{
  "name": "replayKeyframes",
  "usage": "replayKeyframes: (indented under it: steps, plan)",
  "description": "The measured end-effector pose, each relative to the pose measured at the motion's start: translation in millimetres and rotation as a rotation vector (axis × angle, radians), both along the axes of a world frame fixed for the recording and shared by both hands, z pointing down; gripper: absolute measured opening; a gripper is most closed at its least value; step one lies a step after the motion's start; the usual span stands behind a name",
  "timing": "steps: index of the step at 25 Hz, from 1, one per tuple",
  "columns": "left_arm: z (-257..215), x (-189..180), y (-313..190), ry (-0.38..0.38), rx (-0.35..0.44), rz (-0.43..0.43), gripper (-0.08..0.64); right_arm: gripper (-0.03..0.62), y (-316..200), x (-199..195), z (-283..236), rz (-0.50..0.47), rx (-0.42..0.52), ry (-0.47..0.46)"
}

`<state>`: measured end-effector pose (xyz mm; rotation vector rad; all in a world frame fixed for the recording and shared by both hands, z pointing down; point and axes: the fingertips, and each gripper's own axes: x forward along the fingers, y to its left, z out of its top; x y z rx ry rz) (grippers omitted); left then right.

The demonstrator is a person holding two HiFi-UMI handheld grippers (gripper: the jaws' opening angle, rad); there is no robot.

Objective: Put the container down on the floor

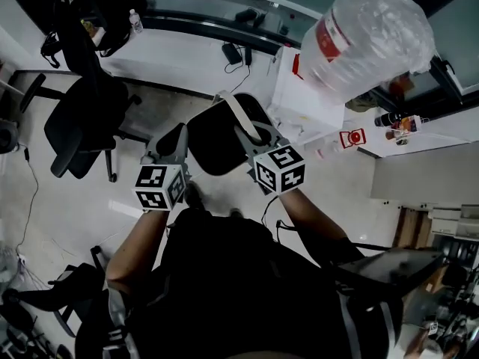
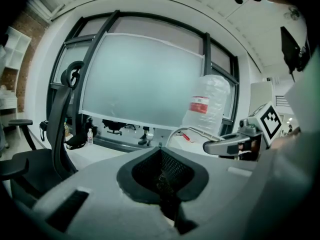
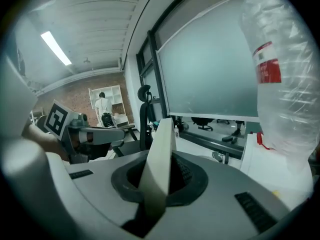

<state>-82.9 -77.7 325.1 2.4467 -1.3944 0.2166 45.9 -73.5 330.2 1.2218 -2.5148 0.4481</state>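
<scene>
We note the right hand-held gripper (image 3: 156,189) clenched on the pale handle (image 3: 160,149) of the black container (image 1: 217,137). The container hangs above the floor (image 1: 82,200), between both tools. The left hand-held gripper (image 2: 162,186) has its jaws together at the container's edge; we cannot tell whether it is pinching it.

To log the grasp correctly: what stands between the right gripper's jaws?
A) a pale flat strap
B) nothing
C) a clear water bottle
A: the right gripper view shows a pale flat strap clamped between the jaws of the right gripper.
</scene>
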Motion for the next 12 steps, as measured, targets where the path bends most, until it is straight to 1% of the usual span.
replayKeyframes:
  steps: [5, 9, 12]
  plan:
    - [15, -12, -28, 0.016, -0.021, 0.036, 0.006, 0.035, -24, -17, 21, -0.004, -0.011, 0.028]
    - [39, -23, -49, 0.009, -0.056, 0.055, 0.006, 0.035, -42, -27, 46, -0.007, -0.017, 0.049]
    - [64, -26, -67, 0.005, -0.085, 0.073, 0.006, 0.035, -57, -26, 70, 0.021, -0.036, 0.058]
